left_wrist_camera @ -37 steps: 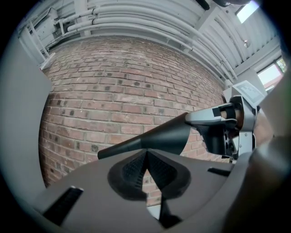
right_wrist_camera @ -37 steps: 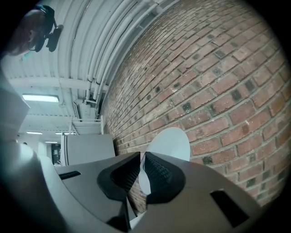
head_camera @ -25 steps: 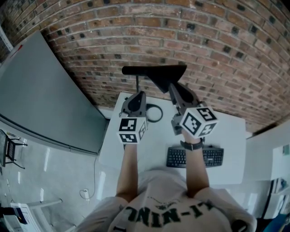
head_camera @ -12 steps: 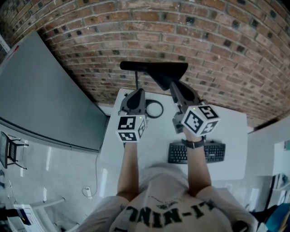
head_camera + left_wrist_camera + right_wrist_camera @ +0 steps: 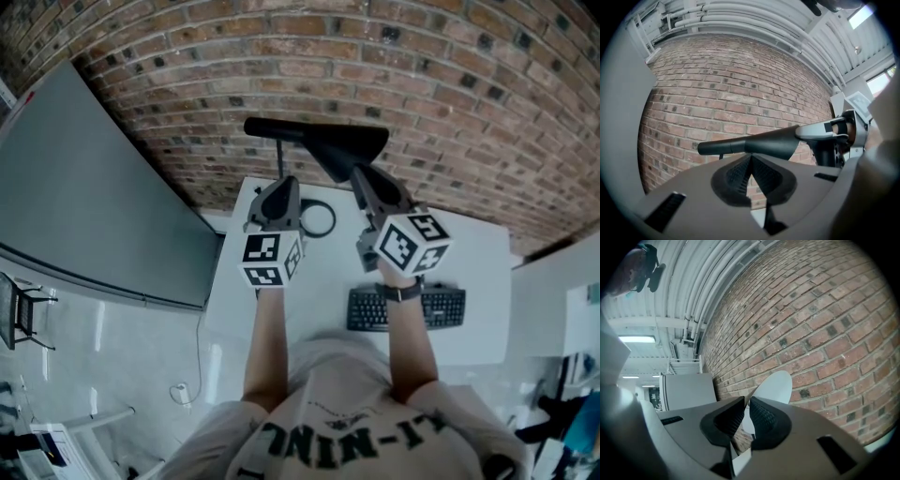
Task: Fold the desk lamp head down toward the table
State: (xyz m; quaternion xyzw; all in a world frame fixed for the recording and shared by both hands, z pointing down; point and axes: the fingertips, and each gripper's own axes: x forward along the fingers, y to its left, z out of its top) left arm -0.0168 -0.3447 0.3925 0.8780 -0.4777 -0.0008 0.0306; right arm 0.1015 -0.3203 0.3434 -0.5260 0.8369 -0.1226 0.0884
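**Hardly any shift: right gripper on the lamp head, left one idle**

Since the earlier frame both grippers sit almost where they were; in the head view the whole scene has only slid slightly upward. Nearest, the person's forearms reach forward over the white table (image 5: 473, 258), past a black keyboard (image 5: 405, 307). The left gripper (image 5: 284, 190) points level at the wall, its fingers (image 5: 740, 171) pressed together at the tips with nothing between them. Just past it on the table lies a black ring (image 5: 319, 218), and a thin lamp stem (image 5: 279, 155) rises behind. The right gripper (image 5: 361, 173) pinches the wide end of the black lamp head (image 5: 319, 136); in its own view the head's white underside (image 5: 774, 385) stands in the narrow gap between the fingers (image 5: 761, 416). The head hangs roughly level, raised well above the table, its narrow end toward the left. Behind it are a brick wall (image 5: 422, 75) and a grey panel (image 5: 84, 187) at the left.
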